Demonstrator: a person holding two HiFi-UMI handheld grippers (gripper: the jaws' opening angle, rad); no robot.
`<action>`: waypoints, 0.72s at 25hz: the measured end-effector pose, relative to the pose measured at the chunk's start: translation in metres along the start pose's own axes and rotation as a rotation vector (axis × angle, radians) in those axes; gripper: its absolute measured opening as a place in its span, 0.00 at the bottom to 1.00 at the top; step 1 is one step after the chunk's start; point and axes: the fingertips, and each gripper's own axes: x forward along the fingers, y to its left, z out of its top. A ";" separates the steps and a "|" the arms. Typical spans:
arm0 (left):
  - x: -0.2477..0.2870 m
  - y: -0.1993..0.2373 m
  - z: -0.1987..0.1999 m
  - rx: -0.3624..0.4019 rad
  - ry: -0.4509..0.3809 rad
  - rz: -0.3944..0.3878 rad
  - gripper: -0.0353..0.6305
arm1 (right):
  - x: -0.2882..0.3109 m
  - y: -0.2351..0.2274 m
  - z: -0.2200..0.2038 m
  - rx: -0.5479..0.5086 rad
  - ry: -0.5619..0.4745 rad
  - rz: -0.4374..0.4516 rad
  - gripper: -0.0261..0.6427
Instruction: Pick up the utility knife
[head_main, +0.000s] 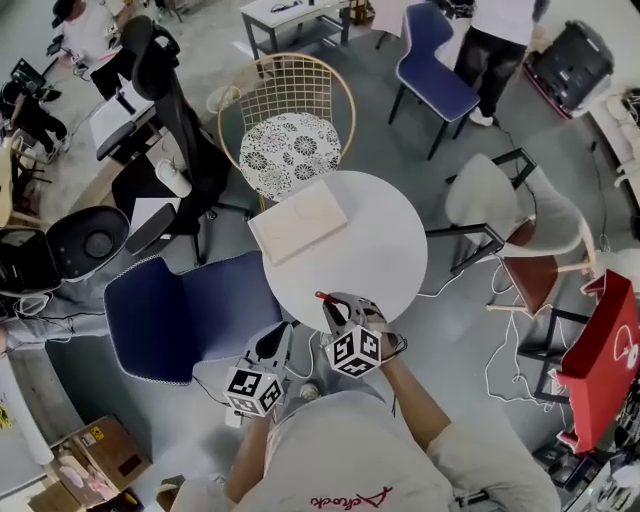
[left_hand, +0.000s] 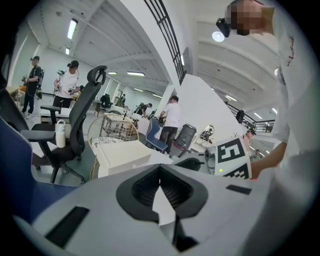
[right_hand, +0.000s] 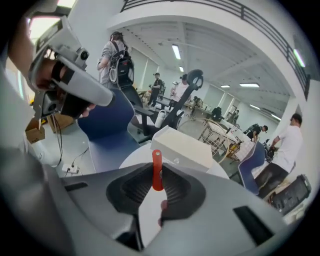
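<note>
The utility knife (head_main: 322, 297) is a slim red tool, and my right gripper (head_main: 335, 305) is shut on it just above the near edge of the round white table (head_main: 375, 235). In the right gripper view the knife (right_hand: 157, 170) stands upright between the dark pads of the right gripper (right_hand: 157, 184), its red end poking out past them. My left gripper (head_main: 277, 343) hangs off the table's near left edge, apart from the knife. In the left gripper view the left gripper (left_hand: 160, 176) has its jaw tips together with nothing between them.
A flat white box (head_main: 297, 220) lies on the table's far left part. A blue chair (head_main: 170, 315) stands left of the table, and a gold wire chair (head_main: 290, 150) with a patterned cushion stands behind it. A red bag (head_main: 605, 360) hangs at the right. Several people stand farther off.
</note>
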 end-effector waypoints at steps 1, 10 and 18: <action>-0.002 -0.001 0.001 0.002 -0.004 0.000 0.07 | -0.005 -0.001 0.006 0.039 -0.025 -0.005 0.14; -0.029 -0.008 0.004 0.037 -0.046 -0.014 0.07 | -0.068 -0.006 0.051 0.484 -0.301 -0.063 0.14; -0.069 -0.027 0.003 0.071 -0.093 -0.043 0.07 | -0.117 0.022 0.053 0.594 -0.377 -0.125 0.14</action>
